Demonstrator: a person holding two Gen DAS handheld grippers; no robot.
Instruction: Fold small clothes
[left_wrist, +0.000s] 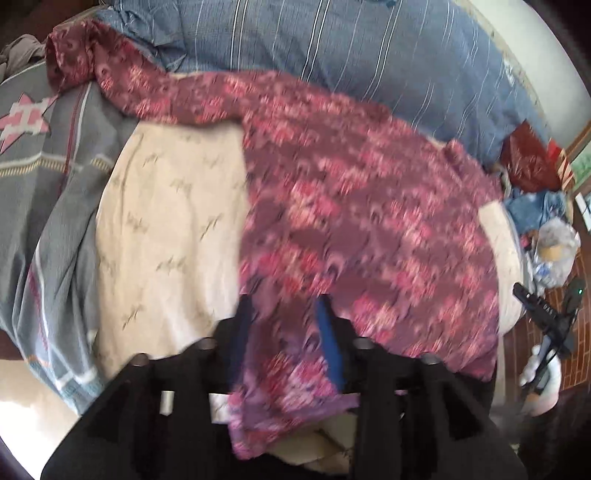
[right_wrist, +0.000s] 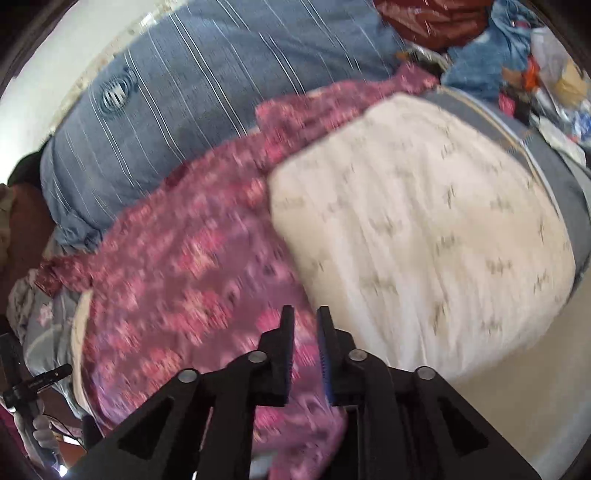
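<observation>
A maroon long-sleeved top with pink flowers (left_wrist: 351, 206) lies spread across a cream pad (left_wrist: 166, 221) on the bed, one sleeve stretched to the far left. My left gripper (left_wrist: 286, 328) stands over its near hem. The jaws are partly apart, and a fold of the hem rises between them and drapes toward the camera. In the right wrist view the same top (right_wrist: 177, 280) lies left of the bare cream pad (right_wrist: 424, 229). My right gripper (right_wrist: 306, 343) hovers over the hem with a narrow gap between its fingers. Both views are blurred.
A blue striped duvet (left_wrist: 369, 55) is bunched behind the top. A grey patterned blanket (left_wrist: 44, 177) lies at the left. Bags and clutter (left_wrist: 535, 192) crowd the far right corner. A white-gloved hand (left_wrist: 539, 373) holds the other tool at the right edge.
</observation>
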